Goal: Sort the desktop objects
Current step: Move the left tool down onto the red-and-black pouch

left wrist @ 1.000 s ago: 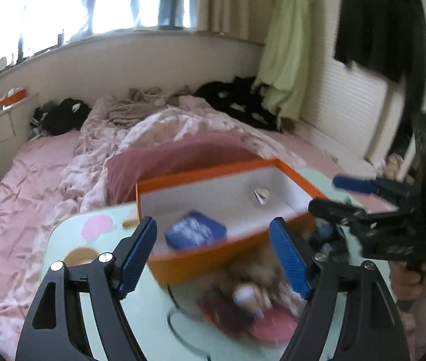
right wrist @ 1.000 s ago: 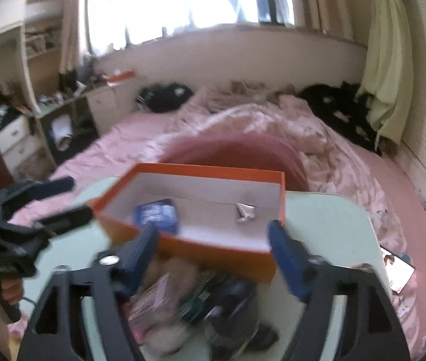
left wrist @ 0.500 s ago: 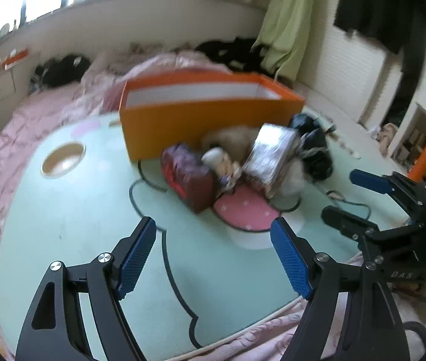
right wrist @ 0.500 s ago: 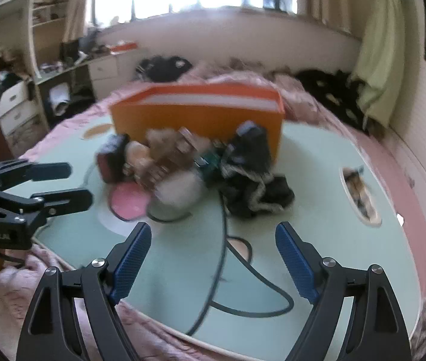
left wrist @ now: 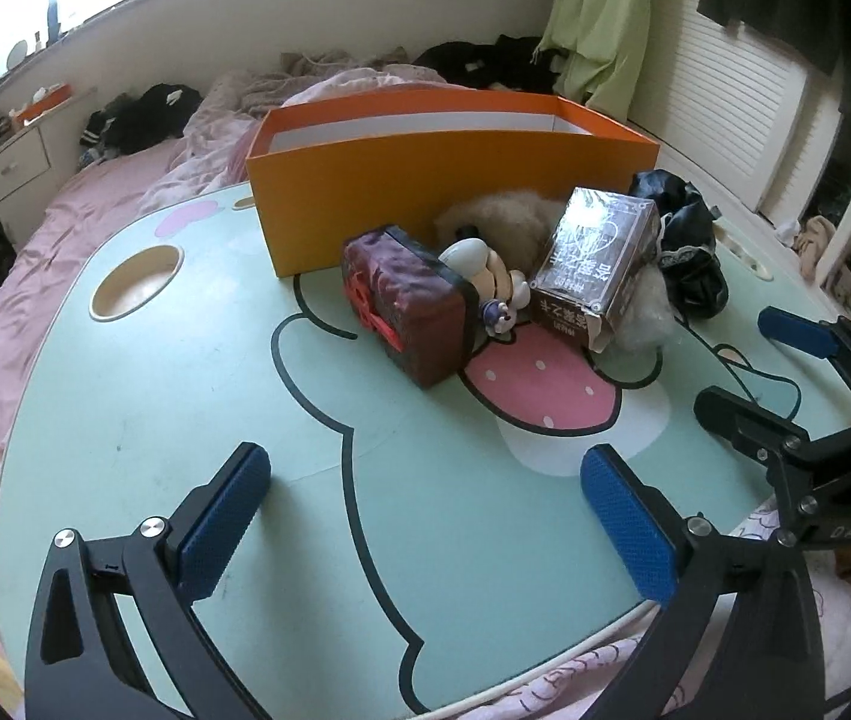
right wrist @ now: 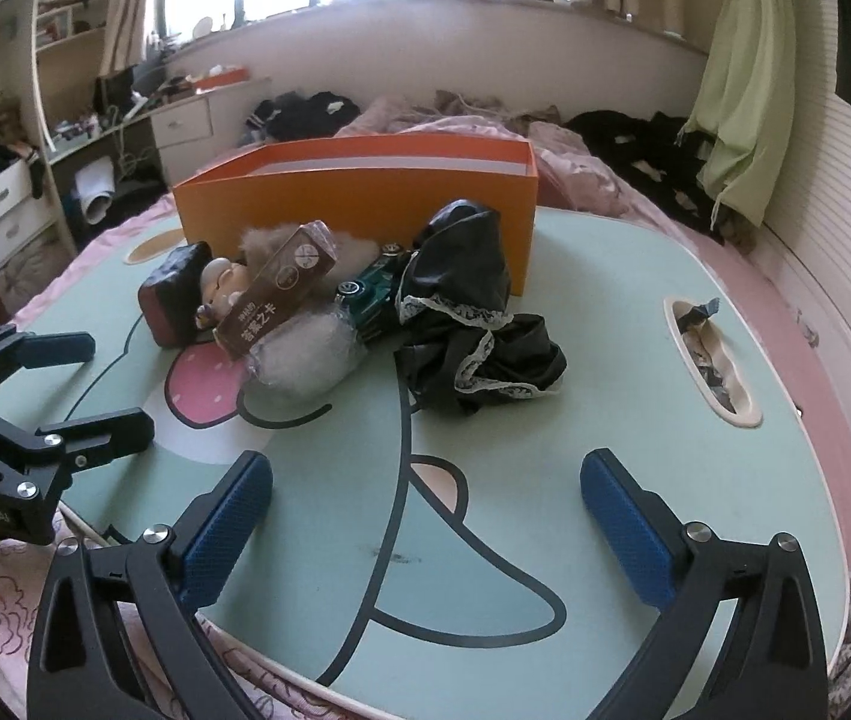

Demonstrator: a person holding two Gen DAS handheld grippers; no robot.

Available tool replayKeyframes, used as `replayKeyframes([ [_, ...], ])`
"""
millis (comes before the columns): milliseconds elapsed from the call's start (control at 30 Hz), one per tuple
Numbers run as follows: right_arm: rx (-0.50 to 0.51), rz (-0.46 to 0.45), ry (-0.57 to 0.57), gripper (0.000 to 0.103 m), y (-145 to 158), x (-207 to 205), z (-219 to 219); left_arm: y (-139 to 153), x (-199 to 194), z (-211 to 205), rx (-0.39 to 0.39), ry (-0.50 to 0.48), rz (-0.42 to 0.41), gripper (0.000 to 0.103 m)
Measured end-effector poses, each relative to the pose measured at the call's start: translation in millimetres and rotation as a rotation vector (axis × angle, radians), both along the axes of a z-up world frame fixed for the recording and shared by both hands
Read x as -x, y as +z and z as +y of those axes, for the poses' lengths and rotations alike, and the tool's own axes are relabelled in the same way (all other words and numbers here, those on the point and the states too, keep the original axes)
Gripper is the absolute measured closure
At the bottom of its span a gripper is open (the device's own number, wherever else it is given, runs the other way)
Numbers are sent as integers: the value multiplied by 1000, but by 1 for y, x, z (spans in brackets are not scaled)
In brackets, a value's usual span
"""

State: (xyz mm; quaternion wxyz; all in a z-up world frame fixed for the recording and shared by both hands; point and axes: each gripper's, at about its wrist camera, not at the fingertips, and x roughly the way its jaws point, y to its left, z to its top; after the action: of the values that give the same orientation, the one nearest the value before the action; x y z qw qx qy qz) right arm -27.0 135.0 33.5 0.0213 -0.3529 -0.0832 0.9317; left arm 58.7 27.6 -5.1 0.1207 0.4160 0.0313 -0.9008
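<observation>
Both grippers' fingers are opening wide with nothing between them: the left gripper [left wrist: 422, 483] and right gripper [right wrist: 425, 489] hover over bare table [left wrist: 155, 420] at 6 o'clock. The pile [left wrist: 521, 276] lies dead ahead at 12, touching the orange box [left wrist: 425, 180] behind it. Best to single out an edge item, likely the dark red case [left wrist: 407, 306], approaching squarely so neighbours aren't dragged.
</observation>
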Motion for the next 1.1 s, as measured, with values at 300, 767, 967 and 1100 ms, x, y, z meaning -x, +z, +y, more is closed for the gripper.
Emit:
replayKeyframes([
  [300, 0, -1, 3, 0, 0, 1, -1, 2, 0, -2, -4, -22, -1, 0],
  [767, 1, -2, 8, 0, 0, 0, -2, 3, 0, -2, -6, -42, -4, 0],
  [967, 1, -3, 10, 0, 0, 0, -2, 5, 1, -3, -7, -45, -4, 0],
  [1100, 3, -3, 12, 0, 0, 0, -2, 10, -2, -10, -33, -32, 11, 0],
])
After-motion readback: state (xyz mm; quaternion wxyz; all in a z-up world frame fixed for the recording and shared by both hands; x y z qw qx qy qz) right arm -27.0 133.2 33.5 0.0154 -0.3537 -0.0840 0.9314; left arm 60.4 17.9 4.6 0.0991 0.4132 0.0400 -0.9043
